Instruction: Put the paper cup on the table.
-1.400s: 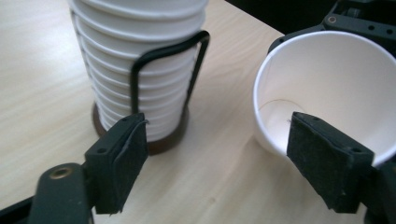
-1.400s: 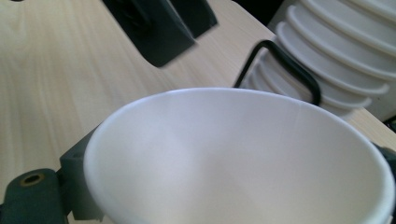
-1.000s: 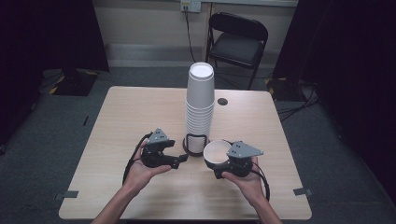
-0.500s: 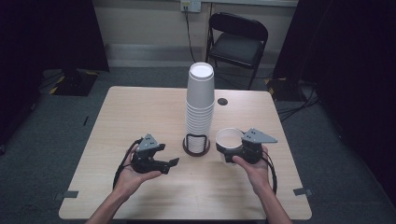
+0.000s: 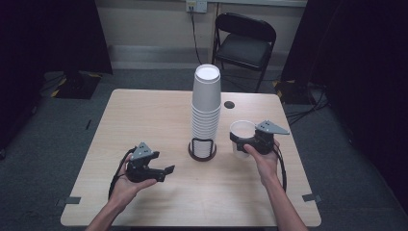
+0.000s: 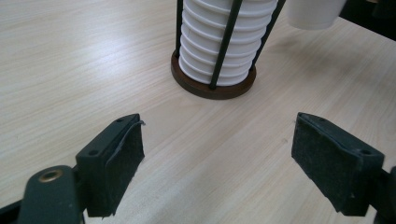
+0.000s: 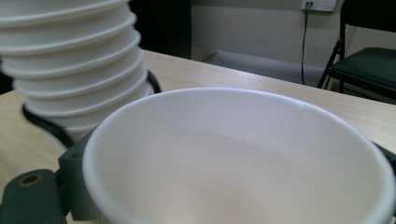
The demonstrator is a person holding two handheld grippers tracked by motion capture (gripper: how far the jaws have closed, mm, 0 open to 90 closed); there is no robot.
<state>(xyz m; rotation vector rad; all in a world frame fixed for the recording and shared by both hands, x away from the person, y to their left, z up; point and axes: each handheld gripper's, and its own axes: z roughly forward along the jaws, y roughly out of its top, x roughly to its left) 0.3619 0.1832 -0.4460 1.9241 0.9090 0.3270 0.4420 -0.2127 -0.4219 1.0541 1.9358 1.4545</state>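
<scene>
A tall stack of white paper cups (image 5: 206, 103) stands upside down in a dark wire holder with a round base (image 5: 202, 153) at the table's middle. My right gripper (image 5: 239, 140) is shut on a single upright white cup (image 5: 242, 131), held just right of the stack. In the right gripper view this cup (image 7: 243, 158) sits between the jaws, with the stack (image 7: 70, 60) behind it at left. My left gripper (image 5: 168, 170) lies low at front left of the holder. Its jaws have just been opening and now stand open around bare tabletop, as the left gripper view (image 6: 217, 158) shows, facing the stack (image 6: 224, 42).
A small black disc (image 5: 229, 104) lies on the wooden table (image 5: 144, 120) behind the stack. A black folding chair (image 5: 245, 43) stands beyond the far edge. Tape marks (image 5: 312, 197) sit near the front corners. Bare tabletop lies on both sides of the holder.
My right gripper has carried the cup to the right, away from the stack. My left gripper has drawn back to the left and sunk toward the table, and its jaws have widened.
</scene>
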